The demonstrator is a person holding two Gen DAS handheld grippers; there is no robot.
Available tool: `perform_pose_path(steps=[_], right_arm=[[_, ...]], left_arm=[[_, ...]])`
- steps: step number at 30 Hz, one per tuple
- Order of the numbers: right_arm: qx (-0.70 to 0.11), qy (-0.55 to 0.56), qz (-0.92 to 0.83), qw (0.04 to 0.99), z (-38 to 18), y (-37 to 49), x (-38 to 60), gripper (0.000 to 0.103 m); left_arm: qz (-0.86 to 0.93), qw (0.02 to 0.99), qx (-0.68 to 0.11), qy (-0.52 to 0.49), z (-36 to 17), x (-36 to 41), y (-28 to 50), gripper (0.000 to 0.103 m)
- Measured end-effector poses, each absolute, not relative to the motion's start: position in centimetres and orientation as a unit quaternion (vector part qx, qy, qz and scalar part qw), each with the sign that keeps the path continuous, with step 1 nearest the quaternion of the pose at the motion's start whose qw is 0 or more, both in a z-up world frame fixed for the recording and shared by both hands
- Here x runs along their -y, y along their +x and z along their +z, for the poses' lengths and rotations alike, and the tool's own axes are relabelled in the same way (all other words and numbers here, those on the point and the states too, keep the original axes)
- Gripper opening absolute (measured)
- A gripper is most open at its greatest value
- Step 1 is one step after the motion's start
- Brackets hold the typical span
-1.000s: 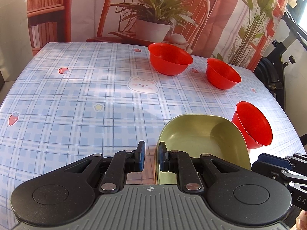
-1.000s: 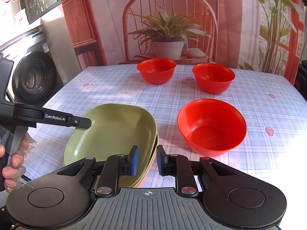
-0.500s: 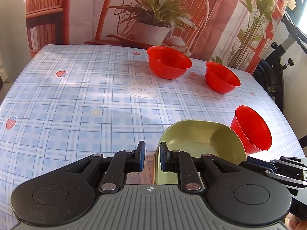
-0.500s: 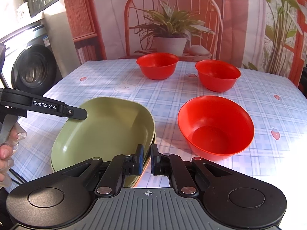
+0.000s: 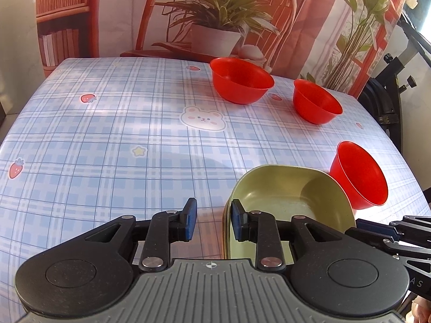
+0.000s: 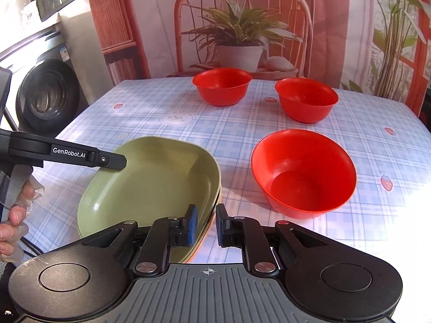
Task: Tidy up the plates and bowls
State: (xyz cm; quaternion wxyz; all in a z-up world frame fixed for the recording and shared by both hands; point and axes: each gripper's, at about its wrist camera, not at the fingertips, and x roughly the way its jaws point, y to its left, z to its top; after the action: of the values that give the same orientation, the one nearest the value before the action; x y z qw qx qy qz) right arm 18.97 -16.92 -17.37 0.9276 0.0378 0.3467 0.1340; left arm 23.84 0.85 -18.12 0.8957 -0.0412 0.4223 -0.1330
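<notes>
A stack of green plates point(image 5: 291, 204) with an orange one at the bottom lies at the table's near edge; it also shows in the right wrist view point(image 6: 150, 188). My left gripper point(image 5: 212, 222) is open, its jaws on either side of the stack's left rim. My right gripper point(image 6: 206, 224) is open, its jaws on either side of the stack's right rim. Three red bowls stand on the table: one near the stack point(image 6: 303, 172), two at the back point(image 6: 222, 86) point(image 6: 307, 98). The left gripper's finger point(image 6: 89, 156) reaches over the plate.
The table point(image 5: 121, 134) has a blue plaid cloth with bear and strawberry prints. A potted plant point(image 6: 238, 51) on a rattan chair stands behind the far edge. A washing machine point(image 6: 45, 97) is at the left. A black stand point(image 5: 390, 102) is at the right.
Both grippers have opened their jaws from the plate stack's rims. The stack has come nearer the table's near edge and sits lower in both views.
</notes>
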Motion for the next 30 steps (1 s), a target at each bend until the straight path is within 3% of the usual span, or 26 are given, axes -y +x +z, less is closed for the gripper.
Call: perform_pose_path(steps=[1,7,11,15,30], right_arm=[[-0.329,0.044,0.14,0.933,-16.6,18.6,17.2,0.023],[-0.27,0.062,0.135,0.951,-12.2,19.0,19.1,0.024],[-0.215,0.083,0.128,0.965,-8.7,19.7,20.8,0.024],[-0.184,0.069,0.112,0.974,-6.7,21.1,21.6,0.024],[-0.234,0.055,0.118,0.963,-8.9,32.8,20.8,0.024]], left_arm=[[-0.135,0.898,-0.416,-0.047,-17.6,-1.0,23.7,0.03],[-0.146,0.92,-0.356,-0.069,-12.8,-2.2,23.5,0.032],[-0.148,0.942,-0.289,-0.086,-9.4,-2.6,23.1,0.046],[-0.147,0.952,-0.255,-0.087,-7.2,-1.7,23.7,0.046],[-0.146,0.944,-0.281,-0.089,-10.8,-0.4,33.6,0.046]])
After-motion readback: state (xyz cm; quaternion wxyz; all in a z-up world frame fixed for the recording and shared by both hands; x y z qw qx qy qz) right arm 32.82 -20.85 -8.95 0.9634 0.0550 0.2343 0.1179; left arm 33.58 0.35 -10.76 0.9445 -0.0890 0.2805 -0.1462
